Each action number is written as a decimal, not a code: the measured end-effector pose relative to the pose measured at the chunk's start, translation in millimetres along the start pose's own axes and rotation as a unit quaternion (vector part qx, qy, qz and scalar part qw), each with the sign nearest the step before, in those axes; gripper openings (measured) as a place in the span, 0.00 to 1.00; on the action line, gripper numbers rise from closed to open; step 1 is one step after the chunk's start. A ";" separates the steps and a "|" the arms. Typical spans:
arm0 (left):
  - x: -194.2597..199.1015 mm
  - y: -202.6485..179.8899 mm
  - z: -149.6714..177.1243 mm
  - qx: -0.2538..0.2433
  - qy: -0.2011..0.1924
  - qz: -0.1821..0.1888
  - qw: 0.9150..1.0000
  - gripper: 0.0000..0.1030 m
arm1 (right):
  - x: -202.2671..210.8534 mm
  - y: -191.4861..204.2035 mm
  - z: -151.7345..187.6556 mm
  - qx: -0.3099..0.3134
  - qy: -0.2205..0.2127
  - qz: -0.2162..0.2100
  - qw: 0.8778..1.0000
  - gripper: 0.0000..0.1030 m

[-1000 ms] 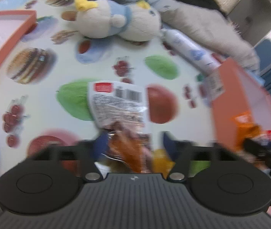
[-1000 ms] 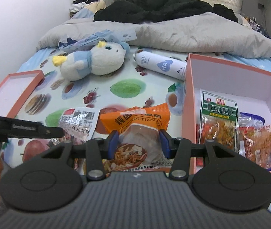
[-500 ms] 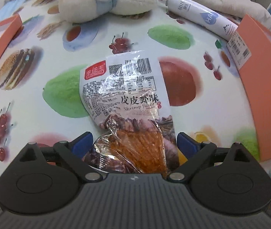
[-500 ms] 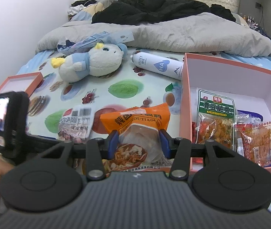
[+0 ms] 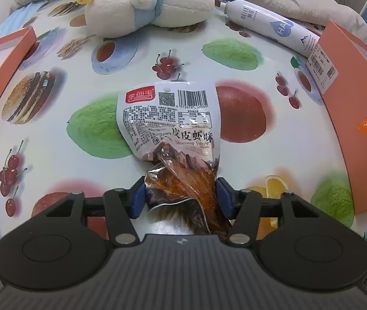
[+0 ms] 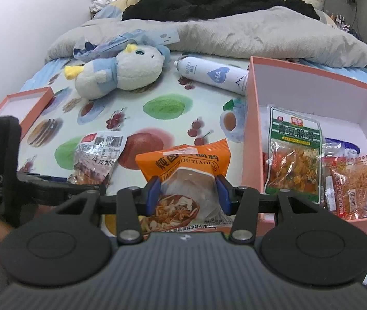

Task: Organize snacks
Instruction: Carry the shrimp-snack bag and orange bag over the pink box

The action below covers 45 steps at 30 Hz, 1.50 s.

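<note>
The left gripper (image 5: 181, 197) is closing on the shrimp packet (image 5: 173, 139); a firm pinch precedes lifting. The right gripper (image 6: 187, 192) holds the orange packet (image 6: 183, 165).

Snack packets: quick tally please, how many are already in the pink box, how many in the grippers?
In the pink box: 4 visible, the green packet among them
In the left gripper: 1, the shrimp packet, jaws closing
In the right gripper: 1, the orange packet
Total: 6
</note>
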<state>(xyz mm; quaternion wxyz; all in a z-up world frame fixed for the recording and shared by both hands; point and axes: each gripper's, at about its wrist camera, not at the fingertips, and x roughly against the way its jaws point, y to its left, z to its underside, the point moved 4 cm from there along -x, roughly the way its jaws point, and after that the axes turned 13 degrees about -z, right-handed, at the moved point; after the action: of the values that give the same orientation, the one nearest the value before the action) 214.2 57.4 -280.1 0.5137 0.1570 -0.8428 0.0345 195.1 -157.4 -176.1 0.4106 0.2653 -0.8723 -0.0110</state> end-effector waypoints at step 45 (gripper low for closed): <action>232.1 -114.4 -113.4 0.028 -0.146 0.219 0.964 0.55 | 131.4 -80.6 -87.8 -0.018 -0.153 0.055 0.987 0.48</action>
<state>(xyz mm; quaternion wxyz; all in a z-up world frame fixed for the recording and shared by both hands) 247.4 -79.4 -35.1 0.3605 -0.0139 -0.9210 0.1471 226.5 -271.2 -43.6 0.2771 0.2045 -0.9378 -0.0449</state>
